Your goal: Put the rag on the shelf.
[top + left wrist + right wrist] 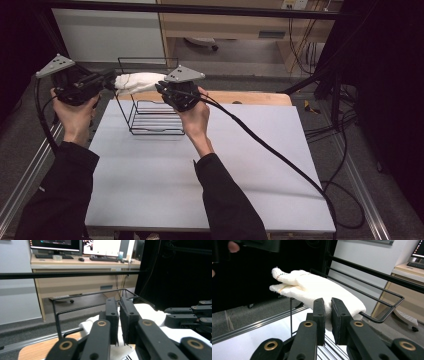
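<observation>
Black-sleeved forearms rise from the near edge, each hand raising a gripper above the bench. Left gripper and right gripper are each clamped on an end of the white cloth, held stretched between them over the top of the black wire rack.

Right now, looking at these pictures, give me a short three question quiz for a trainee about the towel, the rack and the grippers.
1. True or false: the white towel lies flat on the table.
2. What does the right gripper pinch? A towel, B cable, C nothing.
3. The towel hangs over the top of the black wire ____.

Key: 1 false, it is held up by the left gripper and the right gripper. 2 A. 3 rack.
</observation>
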{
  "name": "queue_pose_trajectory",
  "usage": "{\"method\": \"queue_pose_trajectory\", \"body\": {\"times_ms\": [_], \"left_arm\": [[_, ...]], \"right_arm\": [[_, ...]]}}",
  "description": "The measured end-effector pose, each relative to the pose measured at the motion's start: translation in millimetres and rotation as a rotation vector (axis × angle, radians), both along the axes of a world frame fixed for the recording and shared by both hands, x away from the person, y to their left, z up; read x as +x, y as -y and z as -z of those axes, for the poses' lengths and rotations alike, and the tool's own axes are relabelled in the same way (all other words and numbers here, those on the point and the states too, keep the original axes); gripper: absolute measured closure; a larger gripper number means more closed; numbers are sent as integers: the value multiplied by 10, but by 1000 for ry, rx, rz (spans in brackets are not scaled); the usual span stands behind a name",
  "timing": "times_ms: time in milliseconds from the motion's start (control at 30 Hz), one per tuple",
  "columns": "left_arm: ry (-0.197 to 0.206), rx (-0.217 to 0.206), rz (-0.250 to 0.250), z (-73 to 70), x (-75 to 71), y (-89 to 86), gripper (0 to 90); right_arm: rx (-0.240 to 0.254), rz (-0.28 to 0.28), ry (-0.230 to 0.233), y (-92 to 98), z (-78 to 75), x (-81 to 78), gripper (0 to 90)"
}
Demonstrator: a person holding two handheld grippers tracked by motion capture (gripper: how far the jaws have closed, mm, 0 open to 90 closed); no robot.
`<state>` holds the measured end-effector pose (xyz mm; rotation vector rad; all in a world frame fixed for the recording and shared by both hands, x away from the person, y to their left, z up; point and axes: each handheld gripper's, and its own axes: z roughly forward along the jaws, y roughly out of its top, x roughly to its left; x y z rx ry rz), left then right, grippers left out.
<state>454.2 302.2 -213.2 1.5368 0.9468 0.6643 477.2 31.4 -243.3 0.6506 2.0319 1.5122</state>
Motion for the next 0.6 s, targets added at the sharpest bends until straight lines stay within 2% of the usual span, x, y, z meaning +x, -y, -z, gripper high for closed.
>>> {"method": "queue_pose_trajectory", "body": {"times_ms": [133, 333, 600], "left_arm": [[-56, 20, 17, 79, 101, 106, 890], [-77, 101, 21, 230, 92, 215, 893], [-99, 115, 24, 343, 99, 222, 894]], "right_arm": [[-7, -1, 1, 0, 8, -8, 822], [1, -9, -14, 30, 43, 1, 820], [-10, -12, -26, 26, 76, -4, 804]]}}
